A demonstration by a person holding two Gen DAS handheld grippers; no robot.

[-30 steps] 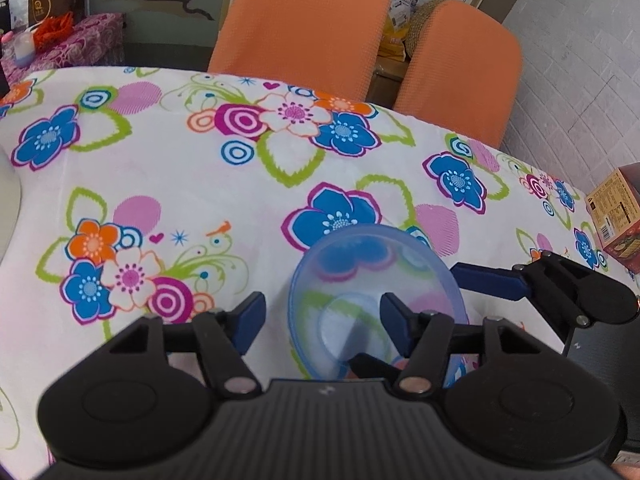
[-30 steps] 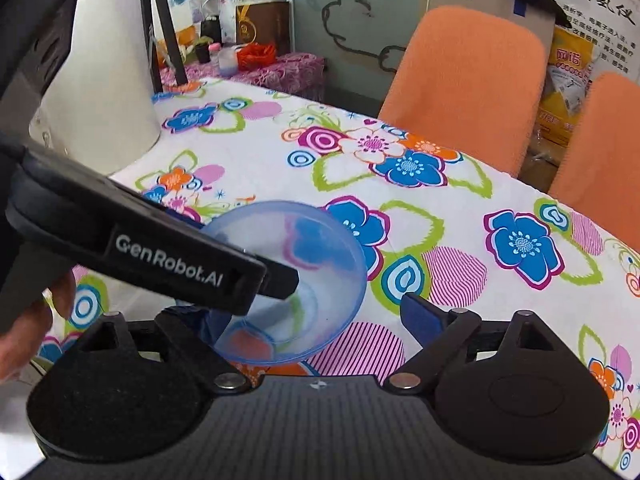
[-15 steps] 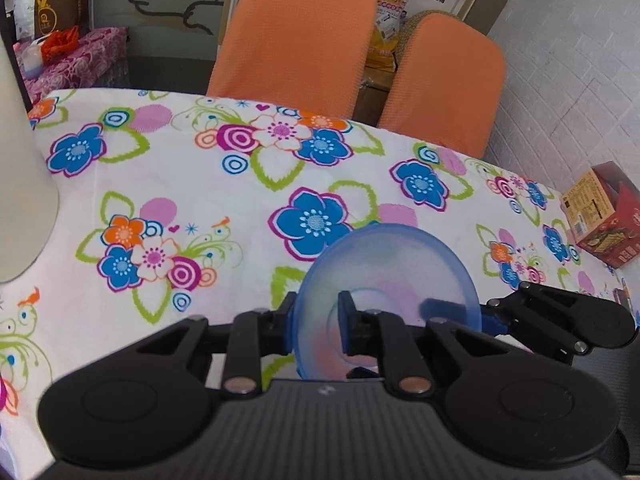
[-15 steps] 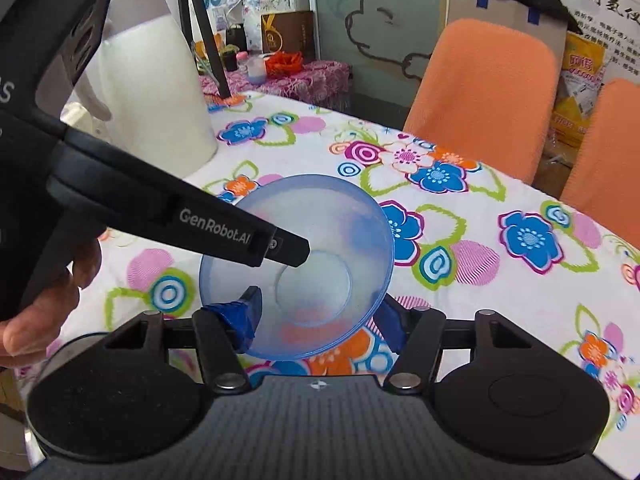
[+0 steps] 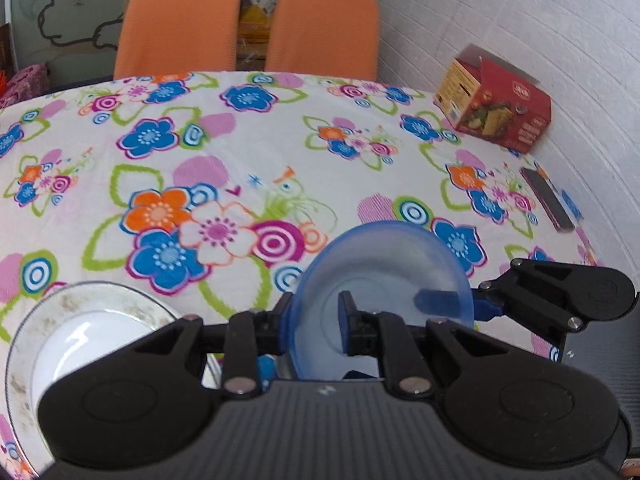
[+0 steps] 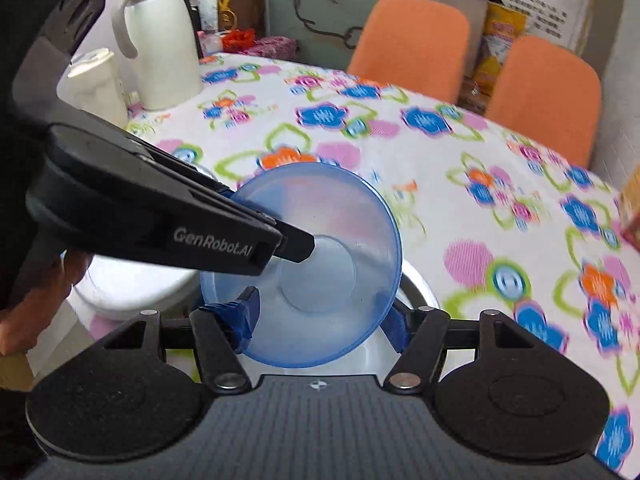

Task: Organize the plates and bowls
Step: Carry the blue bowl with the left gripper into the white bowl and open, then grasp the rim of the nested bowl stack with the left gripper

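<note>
A translucent blue bowl [image 5: 384, 276] hangs tilted above the flowered tablecloth [image 5: 240, 140]. My left gripper [image 5: 316, 316] is shut on its rim, one finger inside and one outside. In the right wrist view the blue bowl [image 6: 320, 240] sits between the blue-taped fingers of my right gripper [image 6: 320, 320], which press on its two sides. The left gripper's finger [image 6: 296, 246] reaches into the bowl from the left. A white plate with a stained rim [image 5: 80, 312] lies at the lower left. Under the bowl a plate rim [image 6: 418, 288] and a white dish [image 6: 132, 286] show.
A tall white jug [image 6: 164, 40] and a smaller white kettle [image 6: 94, 80] stand at the table's far left. A red carton [image 5: 496, 100] and a dark phone [image 5: 548, 200] lie near the right wall. Two orange chairs [image 5: 180, 20] stand behind. A hand [image 6: 24, 320] holds the left gripper.
Both grippers closed on the bowl, lifted it off the cloth and carried it back and left. The white plates have come into view beneath and beside it.
</note>
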